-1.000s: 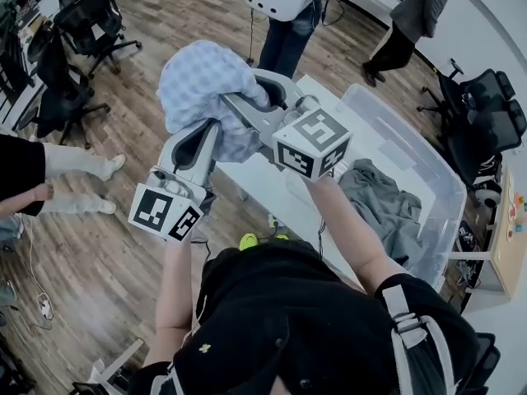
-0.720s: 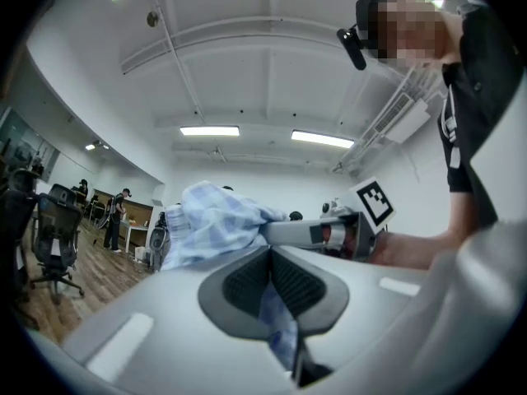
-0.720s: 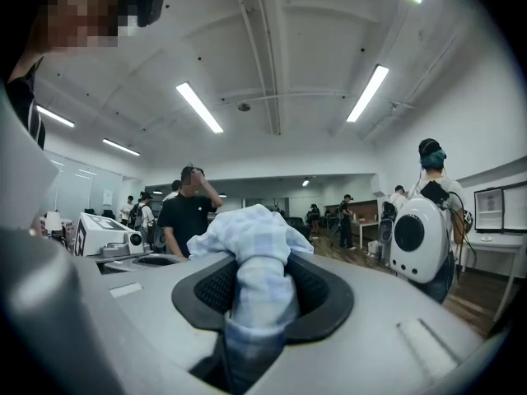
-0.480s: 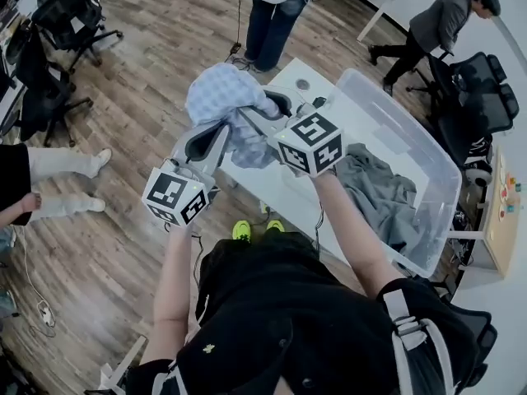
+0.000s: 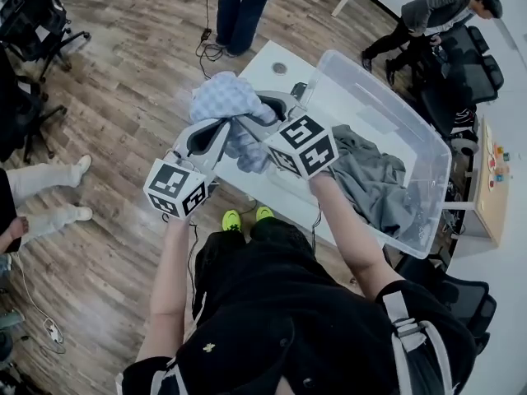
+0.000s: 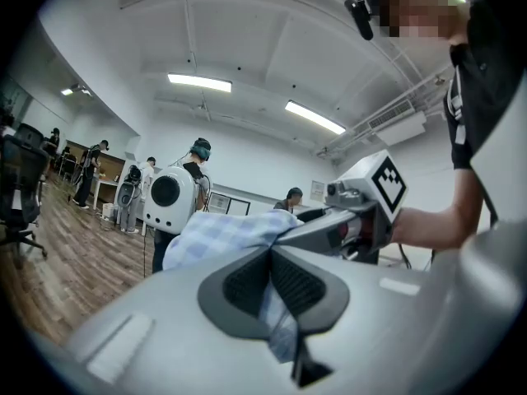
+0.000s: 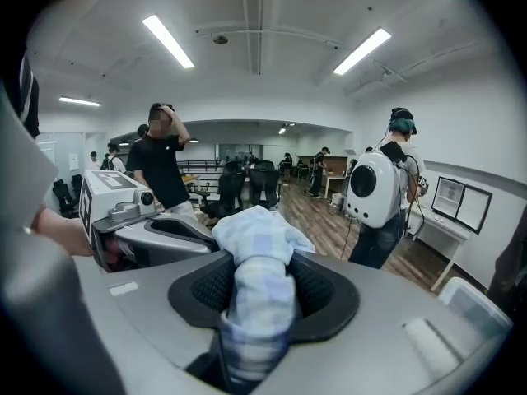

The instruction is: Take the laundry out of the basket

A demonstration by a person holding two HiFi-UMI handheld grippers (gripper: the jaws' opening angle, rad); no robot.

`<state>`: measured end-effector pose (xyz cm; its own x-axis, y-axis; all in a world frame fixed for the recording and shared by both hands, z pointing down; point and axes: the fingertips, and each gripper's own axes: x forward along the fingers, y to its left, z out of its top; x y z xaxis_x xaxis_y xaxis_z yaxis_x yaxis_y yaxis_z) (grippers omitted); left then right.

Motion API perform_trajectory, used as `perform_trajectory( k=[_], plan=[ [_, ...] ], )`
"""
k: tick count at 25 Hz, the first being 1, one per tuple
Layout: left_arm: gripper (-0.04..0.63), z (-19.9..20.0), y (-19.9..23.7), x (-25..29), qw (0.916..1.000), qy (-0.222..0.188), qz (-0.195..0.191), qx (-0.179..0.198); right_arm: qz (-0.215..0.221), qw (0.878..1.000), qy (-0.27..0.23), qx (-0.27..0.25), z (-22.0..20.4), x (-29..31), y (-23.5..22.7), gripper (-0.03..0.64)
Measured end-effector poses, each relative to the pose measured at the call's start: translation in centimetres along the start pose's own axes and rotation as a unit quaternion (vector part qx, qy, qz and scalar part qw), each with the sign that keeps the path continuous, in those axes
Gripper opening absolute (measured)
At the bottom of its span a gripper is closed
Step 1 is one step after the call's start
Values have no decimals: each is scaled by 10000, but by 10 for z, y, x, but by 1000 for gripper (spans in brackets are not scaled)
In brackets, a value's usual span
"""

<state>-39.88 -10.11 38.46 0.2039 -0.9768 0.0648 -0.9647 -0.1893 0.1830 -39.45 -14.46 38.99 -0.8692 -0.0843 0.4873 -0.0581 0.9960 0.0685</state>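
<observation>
Room: wood-plank floor (image 5: 123,138), office chairs (image 5: 29,23) along the left edge, white table (image 5: 265,85) below the two grippers.
Basket: clear plastic tub (image 5: 428,151) on the white table, at the right of the head view.
Inside the tub: grey garment (image 5: 375,188), crumpled against the near wall.
Laundry in hand: pale blue checked cloth (image 5: 222,97), bunched up, outside the tub, in the air over the table's left end, just beside the tub's left corner.
Left gripper (image 6: 271,257): jaws pressed together, pinching a thin fold of the checked cloth, the rest of it billowing past the tips.
Right gripper (image 7: 262,266): jaws part-way apart and just been opening; thick roll of the checked cloth between them, touching both pads.
Grippers together: tips close, meeting at the same bundle from either side, marker cubes towards the wearer.
Wearer: black top, yellow-green shoes (image 5: 243,217) on the floor beside the table.
Bystanders: person with a white backpack unit (image 7: 375,188) standing beyond the table; person in a grey jacket (image 5: 436,11) bent forward at the far right; others further back, too small to tell.
</observation>
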Motion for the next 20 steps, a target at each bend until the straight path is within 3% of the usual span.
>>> perform_trajectory(
  k=[9,16,20],
  plan=[
    [9,-21,-9,23,9991,227,-343,-110,-259,9976,598,-223,-21,-10,-8,178],
    [9,-34,-9,30,9982,419,-402,-169,-217,9914,1040,-766,-23,-19,-9,230],
    [9,-62,-9,42,9947,719,-672,-305,-80,9897,1247,-697,-36,-19,-11,213]
  ],
)
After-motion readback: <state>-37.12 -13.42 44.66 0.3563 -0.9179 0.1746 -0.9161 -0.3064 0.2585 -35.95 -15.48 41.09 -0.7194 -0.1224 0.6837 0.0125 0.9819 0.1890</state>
